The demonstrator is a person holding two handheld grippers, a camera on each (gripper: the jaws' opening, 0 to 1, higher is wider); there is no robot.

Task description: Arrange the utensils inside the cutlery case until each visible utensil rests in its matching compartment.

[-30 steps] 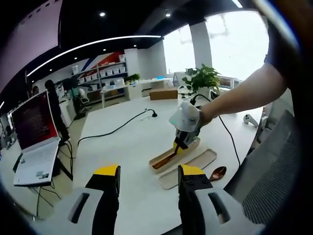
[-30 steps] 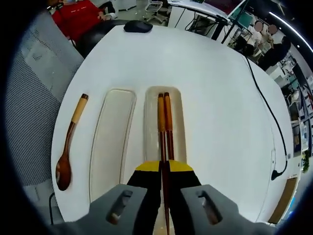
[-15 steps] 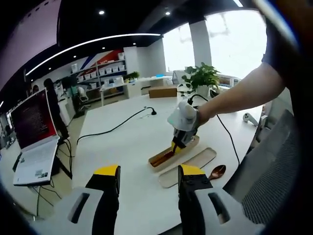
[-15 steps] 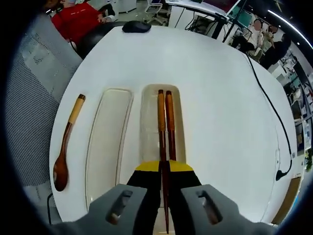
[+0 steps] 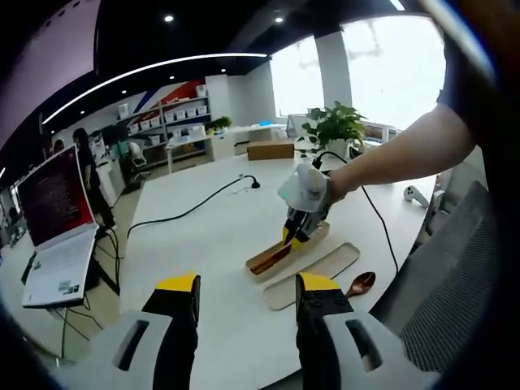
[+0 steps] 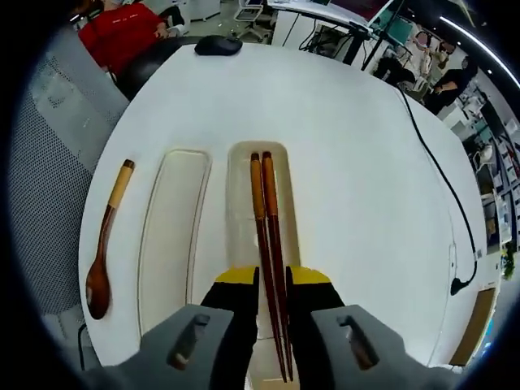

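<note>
Right gripper (image 6: pixel 272 284) hangs over the near end of the cutlery case, and its jaws, which were pinched tight on the chopsticks (image 6: pixel 266 236) in both earlier frames, now stand apart with a clear gap on each side of the 2 sticks. I read that as the release: the pair lies lengthwise in the right-hand compartment (image 6: pixel 237 211), side by side and touching or nearly so, their butt ends near the far wall and their tips running back between the jaws. The neighbouring compartment (image 6: pixel 171 236), just to the left, holds nothing, and the wooden spoon (image 6: pixel 106 244) lies on the white table (image 6: pixel 357 162) beside it, outside the case, bowl toward the camera and pale handle tip pointing away. From the left gripper view, the right gripper (image 5: pixel 302 213) is seen at the far end of a bare forearm, poised low over the case (image 5: pixel 321 264) with the chopsticks under it, and the spoon (image 5: pixel 361 285) rests on the table at the case's near side. Left gripper (image 5: pixel 248 286) is held well back from all this, spread wide and carrying nothing. By my judgement the chopstick step is as good as done, so 1 utensil of the 2 kinds is home; the spoon is what remains, and it calls for a pick from the tabletop and a short carry into the vacant slot.
</note>
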